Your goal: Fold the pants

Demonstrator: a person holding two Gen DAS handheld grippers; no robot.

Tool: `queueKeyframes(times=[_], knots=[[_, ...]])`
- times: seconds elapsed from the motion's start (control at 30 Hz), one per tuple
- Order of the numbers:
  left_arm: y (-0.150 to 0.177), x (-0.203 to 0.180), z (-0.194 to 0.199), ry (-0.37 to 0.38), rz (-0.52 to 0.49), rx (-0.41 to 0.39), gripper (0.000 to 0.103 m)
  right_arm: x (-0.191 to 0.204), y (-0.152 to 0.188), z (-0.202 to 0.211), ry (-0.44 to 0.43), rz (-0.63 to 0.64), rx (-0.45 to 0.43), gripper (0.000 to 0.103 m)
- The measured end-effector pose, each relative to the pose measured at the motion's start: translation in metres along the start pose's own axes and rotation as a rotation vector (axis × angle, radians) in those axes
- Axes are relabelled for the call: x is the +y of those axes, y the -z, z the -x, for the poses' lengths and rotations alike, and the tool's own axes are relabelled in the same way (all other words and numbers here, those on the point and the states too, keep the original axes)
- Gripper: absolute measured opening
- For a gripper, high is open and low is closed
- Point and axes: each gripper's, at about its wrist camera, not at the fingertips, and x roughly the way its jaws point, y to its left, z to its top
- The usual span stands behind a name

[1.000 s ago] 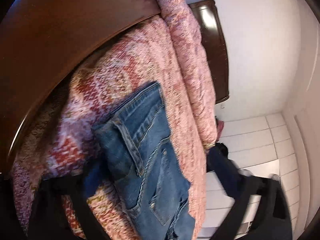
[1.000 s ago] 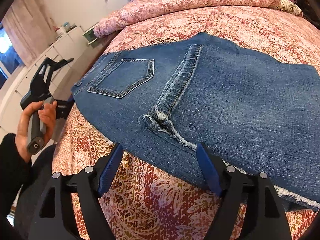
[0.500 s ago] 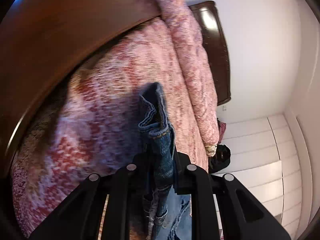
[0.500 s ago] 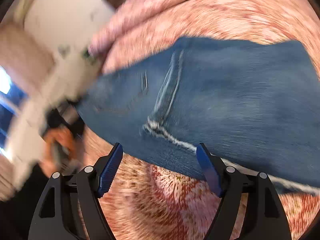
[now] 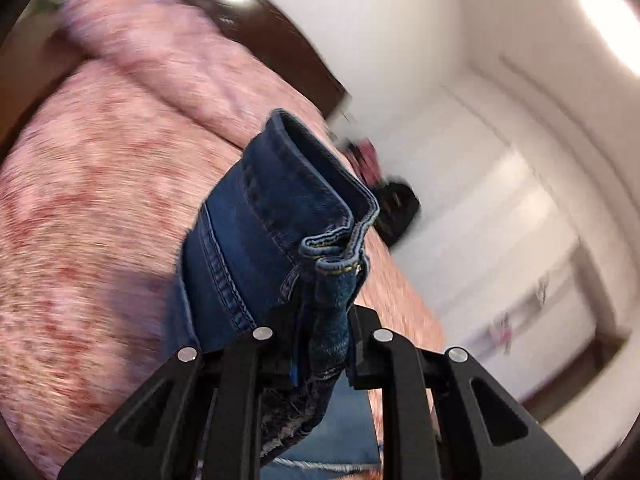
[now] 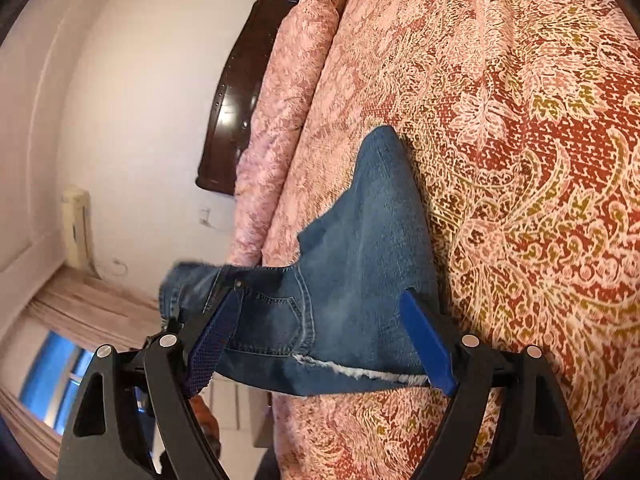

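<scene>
Two claws: left claw (image 5: 324, 340) clamped on jeans (image 5: 280, 216) waistband; right claw (image 6: 320, 344) opening, nothing gripped, above bed (image 6: 520, 160).

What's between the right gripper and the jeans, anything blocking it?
Nothing visible. The right gripper has its jaws opening, with the jeans lying right ahead on the bedspread, frayed hem nearest. The left gripper is already shut on the waistband end.

A pink-and-red patterned bedspread (image 6: 520, 128) covers the bed, a dark wooden headboard (image 6: 236, 92) against the white wall (image 6: 132, 80).
</scene>
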Motion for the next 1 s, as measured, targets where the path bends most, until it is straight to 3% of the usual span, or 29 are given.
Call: queueKeyframes(times=[0.2, 0.33, 0.4, 0.47, 0.57, 0.6, 0.63, 0.67, 0.73, 0.8, 0.9, 1.0], knots=[[0.063, -0.060, -0.072, 0.018, -0.157, 0.230, 0.014, -0.009, -0.009, 0.015, -0.062, -0.041, -0.048, 0.082], [0.130, -0.073, -0.120, -0.070, -0.304, 0.430, 0.015, -0.020, -0.014, 0.022, -0.090, -0.098, -0.084, 0.082], [0.159, -0.064, -0.137, -0.130, -0.326, 0.511, 0.015, -0.025, -0.017, 0.025, -0.098, -0.119, -0.090, 0.082], [0.162, -0.061, -0.138, -0.131, -0.306, 0.507, 0.015, -0.027, -0.018, 0.027, -0.102, -0.123, -0.092, 0.082], [0.155, -0.072, -0.139, -0.142, -0.325, 0.544, 0.025, -0.032, -0.014, 0.039, -0.123, -0.116, -0.080, 0.082], [0.150, -0.077, -0.137, -0.125, -0.334, 0.553, 0.041, -0.031, -0.015, 0.037, -0.126, -0.110, -0.074, 0.082], [0.146, -0.084, -0.130, -0.097, -0.347, 0.553, 0.063, -0.028, -0.014, 0.035, -0.129, -0.098, -0.064, 0.082], [0.146, -0.090, -0.120, -0.087, -0.360, 0.541, 0.073, -0.026, -0.013, 0.033, -0.129, -0.086, -0.057, 0.082], [0.137, -0.099, -0.090, -0.052, -0.400, 0.487, 0.089, -0.019, -0.010, 0.030, -0.124, -0.053, -0.045, 0.082], [0.129, -0.099, -0.063, -0.075, -0.449, 0.422, 0.101, -0.015, -0.008, 0.028, -0.113, -0.035, -0.030, 0.082], [0.118, -0.072, -0.023, -0.253, -0.516, 0.277, 0.101, -0.010, -0.004, 0.020, -0.051, -0.009, 0.005, 0.082], [0.108, -0.030, -0.001, -0.534, -0.545, 0.168, 0.101, 0.009, 0.001, 0.010, 0.036, 0.067, 0.038, 0.082]])
